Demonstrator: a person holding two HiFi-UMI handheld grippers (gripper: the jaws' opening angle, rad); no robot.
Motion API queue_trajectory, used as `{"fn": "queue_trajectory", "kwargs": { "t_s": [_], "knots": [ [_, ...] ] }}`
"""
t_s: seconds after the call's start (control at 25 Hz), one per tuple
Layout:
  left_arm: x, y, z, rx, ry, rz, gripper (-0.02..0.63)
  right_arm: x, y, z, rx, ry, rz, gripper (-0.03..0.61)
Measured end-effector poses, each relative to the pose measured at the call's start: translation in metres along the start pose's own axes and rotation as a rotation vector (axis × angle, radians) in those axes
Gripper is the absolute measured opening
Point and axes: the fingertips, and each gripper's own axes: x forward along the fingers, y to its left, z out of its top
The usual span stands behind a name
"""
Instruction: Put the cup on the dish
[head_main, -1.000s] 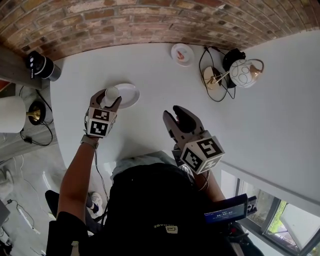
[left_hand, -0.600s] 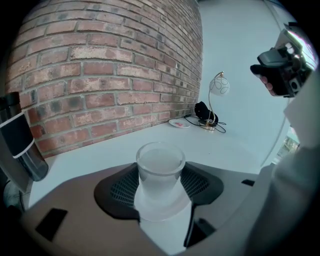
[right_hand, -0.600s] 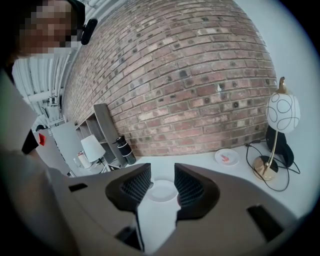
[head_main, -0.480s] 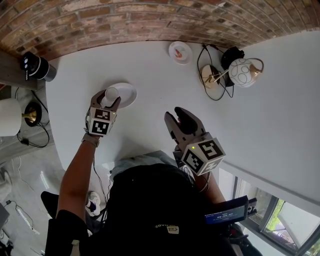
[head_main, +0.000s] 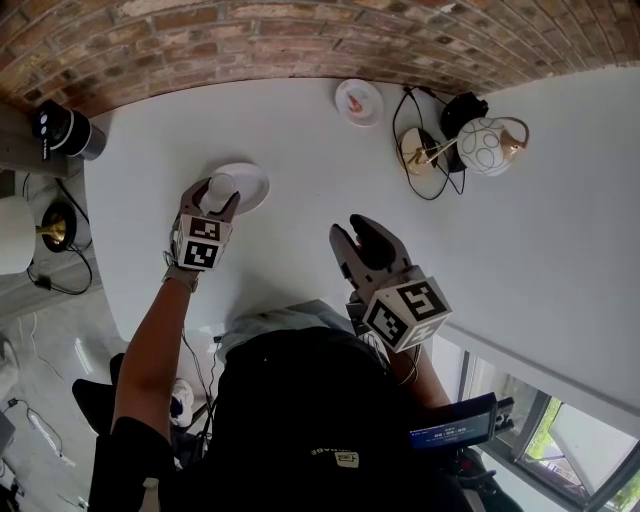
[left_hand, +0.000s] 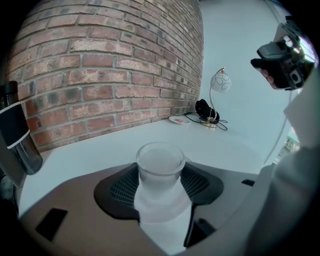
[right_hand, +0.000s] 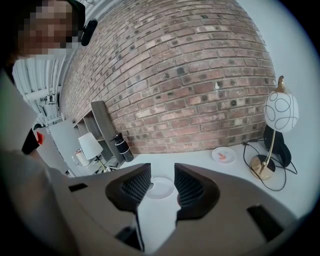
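Note:
A frosted white cup (head_main: 220, 186) stands upright between the jaws of my left gripper (head_main: 211, 200), which is shut on it. In the head view the cup overlaps the left rim of the round white dish (head_main: 250, 184); I cannot tell whether it touches the dish. In the left gripper view the cup (left_hand: 160, 167) fills the middle of my left gripper (left_hand: 160, 186), and the dish is hidden below the jaws. My right gripper (head_main: 356, 234) hovers over bare table to the right, open and holding nothing. Between the jaws of my right gripper (right_hand: 162, 186), the dish (right_hand: 161, 189) shows farther off.
A small saucer with a pink mark (head_main: 358, 100) lies by the brick wall. Beside it stand a globe lamp (head_main: 487, 146) with a brass base and a black cable (head_main: 408, 128). A black flask (head_main: 60, 130) and a white lampshade (head_main: 15, 235) sit past the table's left edge.
The left gripper still holds the cup at the dish's left rim, and the right gripper stays where it was. Only the head camera has drifted a little.

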Motion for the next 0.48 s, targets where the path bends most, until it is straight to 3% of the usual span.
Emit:
{"fn": "queue_trajectory", "kwargs": {
  "t_s": [0.48],
  "knots": [
    [0.0106, -0.0003, -0.0091, 0.020, 0.013, 0.011, 0.264, -0.0010, -0.0064, -0.0045, -0.009, 0.021, -0.015, 0.147]
  ]
}}
